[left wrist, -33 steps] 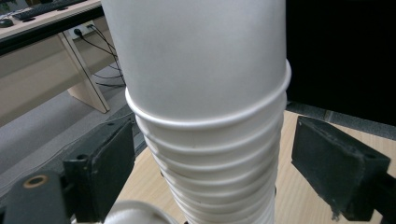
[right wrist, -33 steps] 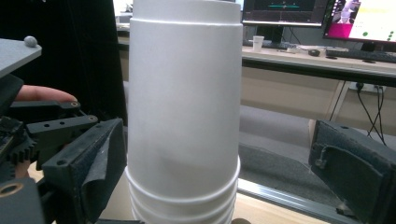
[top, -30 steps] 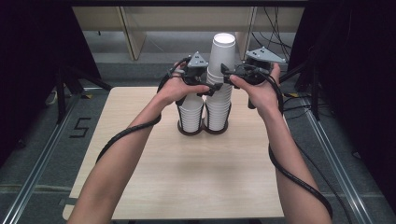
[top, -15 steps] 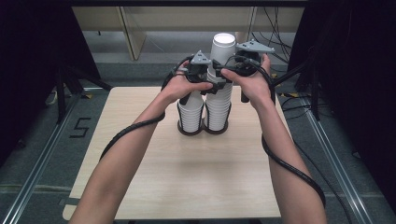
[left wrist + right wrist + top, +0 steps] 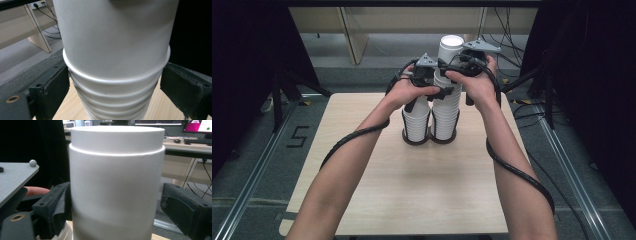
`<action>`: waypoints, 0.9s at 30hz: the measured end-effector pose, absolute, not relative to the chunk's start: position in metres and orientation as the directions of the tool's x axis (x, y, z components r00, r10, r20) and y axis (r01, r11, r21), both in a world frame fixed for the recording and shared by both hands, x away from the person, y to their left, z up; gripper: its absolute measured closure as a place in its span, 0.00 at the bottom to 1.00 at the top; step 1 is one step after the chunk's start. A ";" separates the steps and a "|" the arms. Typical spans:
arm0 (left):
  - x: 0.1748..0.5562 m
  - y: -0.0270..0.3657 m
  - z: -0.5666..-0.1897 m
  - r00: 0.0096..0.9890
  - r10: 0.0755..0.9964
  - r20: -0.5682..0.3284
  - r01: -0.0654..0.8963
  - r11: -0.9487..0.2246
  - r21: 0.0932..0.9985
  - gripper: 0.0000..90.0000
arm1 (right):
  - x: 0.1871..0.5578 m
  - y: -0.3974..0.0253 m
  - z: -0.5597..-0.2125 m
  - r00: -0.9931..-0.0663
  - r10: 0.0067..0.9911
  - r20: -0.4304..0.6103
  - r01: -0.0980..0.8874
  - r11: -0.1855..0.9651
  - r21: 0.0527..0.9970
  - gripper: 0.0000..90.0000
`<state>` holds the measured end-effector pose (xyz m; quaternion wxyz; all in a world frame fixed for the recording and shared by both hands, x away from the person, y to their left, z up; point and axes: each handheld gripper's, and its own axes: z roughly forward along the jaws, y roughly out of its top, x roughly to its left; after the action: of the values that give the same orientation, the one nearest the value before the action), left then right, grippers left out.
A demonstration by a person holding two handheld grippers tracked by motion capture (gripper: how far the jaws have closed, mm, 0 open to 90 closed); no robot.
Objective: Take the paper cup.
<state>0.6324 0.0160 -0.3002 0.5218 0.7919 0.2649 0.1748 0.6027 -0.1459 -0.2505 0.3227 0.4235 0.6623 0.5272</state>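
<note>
- Two stacks of white paper cups stand upside down, side by side and touching, near the far middle of a pale wooden worktop [image 5: 377, 195].
- The right-hand stack [image 5: 446, 112] is the taller; its top cup [image 5: 450, 49] sits raised above the rest, base upward.
- The right gripper [image 5: 458, 70] brackets that top cup. In the right gripper view the left pad [image 5: 56, 207] touches the cup wall [image 5: 115, 190], while the right pad stands slightly clear, so the jaws are wide and not yet clamped.
- The left gripper [image 5: 437, 92] brackets the stack just below the top cup's rim [image 5: 115, 80], pads close to the nested rims; whether they press is unclear.
- Likely risks: squeezing hard could dent the thin cup; lifting with a loose hold below could drag several nested cups up together, or tip the tall stack against the shorter stack [image 5: 416, 122].
</note>
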 end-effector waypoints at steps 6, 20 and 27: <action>0.632 0.015 -0.300 0.798 0.603 0.007 0.232 -0.317 0.920 0.10 | 0.604 -0.142 -0.252 -0.428 0.904 0.011 0.218 0.091 0.972 0.19; 0.631 0.014 -0.301 0.796 0.605 0.012 0.221 -0.308 0.925 0.11 | 0.601 -0.145 -0.257 -0.422 0.907 0.005 0.167 0.072 0.983 0.20; 0.632 0.017 -0.301 0.793 0.608 -0.026 0.235 -0.267 0.934 0.11 | 0.609 -0.143 -0.260 -0.422 0.906 0.041 0.182 0.041 0.982 0.16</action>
<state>0.6316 0.0165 -0.3012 0.5412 0.7771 0.2714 0.1721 0.6089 -0.1432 -0.2601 0.3303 0.4242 0.6412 0.5475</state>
